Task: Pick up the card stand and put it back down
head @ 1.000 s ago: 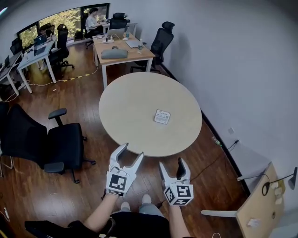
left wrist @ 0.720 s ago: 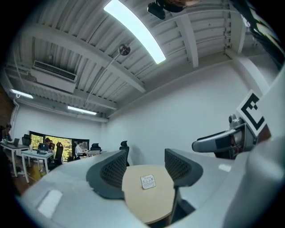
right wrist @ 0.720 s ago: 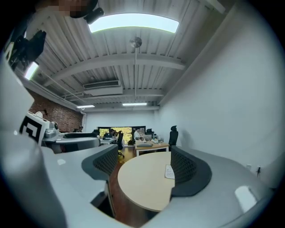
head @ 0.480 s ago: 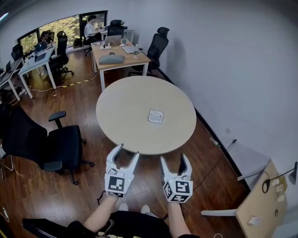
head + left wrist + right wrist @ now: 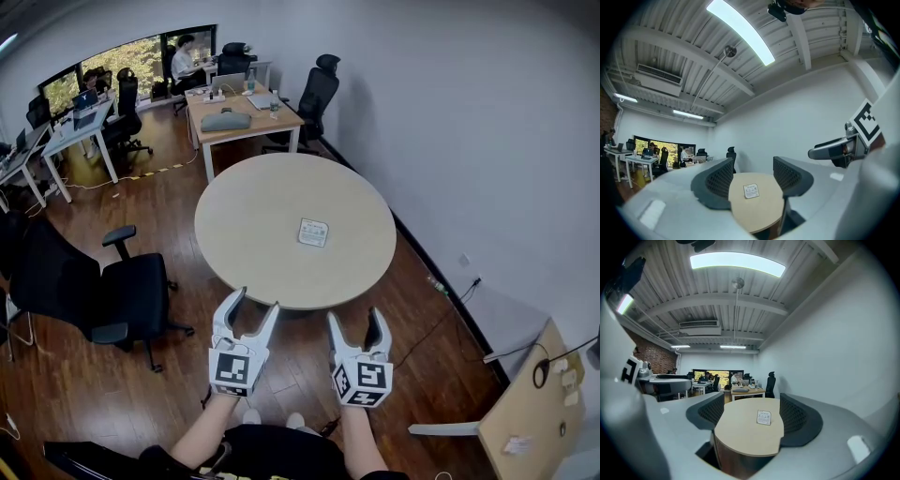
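Card stand stands on round counter. Left claw and right claw both wide, empty, well short. Advice: approach level, straddle its edges.

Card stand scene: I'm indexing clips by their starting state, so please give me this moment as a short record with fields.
card stand: small, white, printed; standing on the table, right of its centre
table: round, light wood top
left tool: open, empty, at the table's near side, apart from the stand
right tool: open, empty, beside the left tool
task state: stand not yet picked up
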